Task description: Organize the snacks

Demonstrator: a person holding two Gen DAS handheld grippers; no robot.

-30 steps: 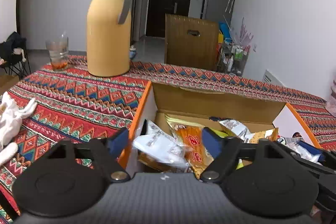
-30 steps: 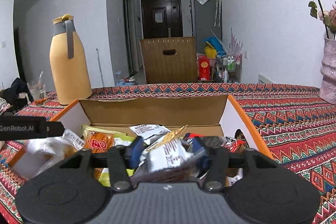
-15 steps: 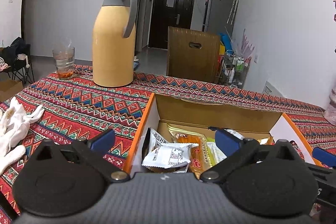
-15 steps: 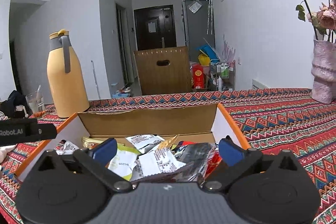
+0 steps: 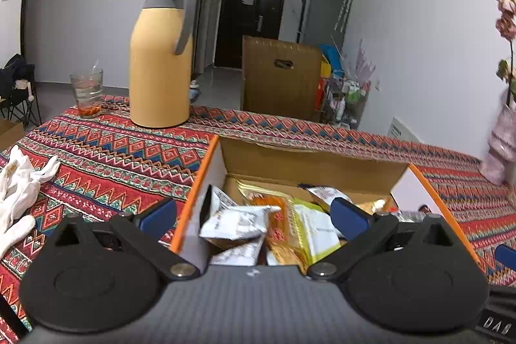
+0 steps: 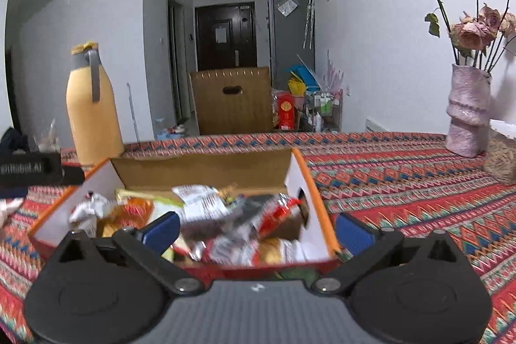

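Observation:
An open cardboard box [image 5: 309, 165] with orange edges sits on the patterned tablecloth and holds several snack packets: white ones [image 5: 233, 223], an orange one [image 5: 283, 228], a yellow-green one [image 5: 317, 231]. My left gripper [image 5: 253, 220] stands open above the box's near left corner, with nothing between its fingers. In the right wrist view the same box [image 6: 200, 165] holds red, white and dark packets [image 6: 274, 213]. My right gripper [image 6: 256, 226] hangs open over the box's near right side, empty. The left gripper's body [image 6: 30, 171] shows at the left edge.
A tall yellow thermos [image 5: 159, 60] and a glass [image 5: 87, 92] stand at the table's far left. White gloves [image 5: 19, 189] lie at the left edge. A pink vase of dried roses [image 6: 469, 115] and a jar [image 6: 501, 153] stand at the right. A cardboard chair-back box [image 5: 280, 79] is behind the table.
Both grippers opened wide and let go of the white packets they held, which now lie in the box. Both have drawn back and slightly up from the box.

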